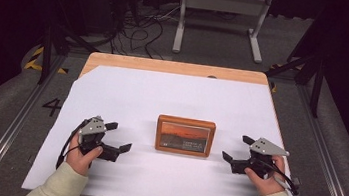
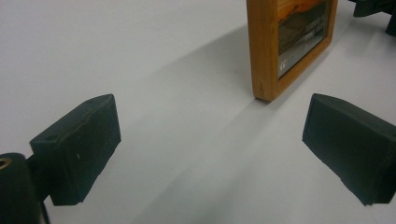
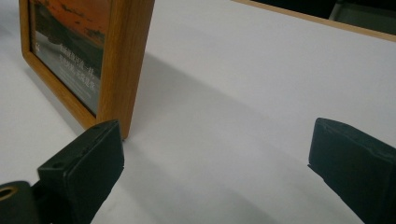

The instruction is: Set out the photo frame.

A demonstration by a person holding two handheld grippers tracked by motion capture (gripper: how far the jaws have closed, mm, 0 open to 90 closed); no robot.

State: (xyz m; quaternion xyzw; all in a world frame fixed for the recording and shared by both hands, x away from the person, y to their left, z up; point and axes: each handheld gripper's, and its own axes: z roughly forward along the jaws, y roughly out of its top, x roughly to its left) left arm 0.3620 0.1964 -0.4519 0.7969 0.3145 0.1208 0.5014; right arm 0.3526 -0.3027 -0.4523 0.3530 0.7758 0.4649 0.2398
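Observation:
A wooden picture frame (image 1: 185,135) with an orange sunset photo stands upright in the middle of the white sheet (image 1: 172,98). My left gripper (image 1: 118,137) rests on the sheet to its left, open, jaws pointing at the frame. My right gripper (image 1: 237,148) sits to the frame's right, open, jaws pointing left at it. In the left gripper view the frame's near corner (image 2: 268,70) stands just beyond my open left gripper (image 2: 210,149). In the right gripper view the frame's edge (image 3: 121,56) rises behind the left jaw of my open right gripper (image 3: 215,163). Nothing is between either pair of jaws.
The white sheet covers a wooden table whose far edge (image 1: 176,68) shows bare. Beyond the table stand a metal stand (image 1: 220,18) and loose cables (image 1: 140,28) on the floor. Rails run along both sides of the table.

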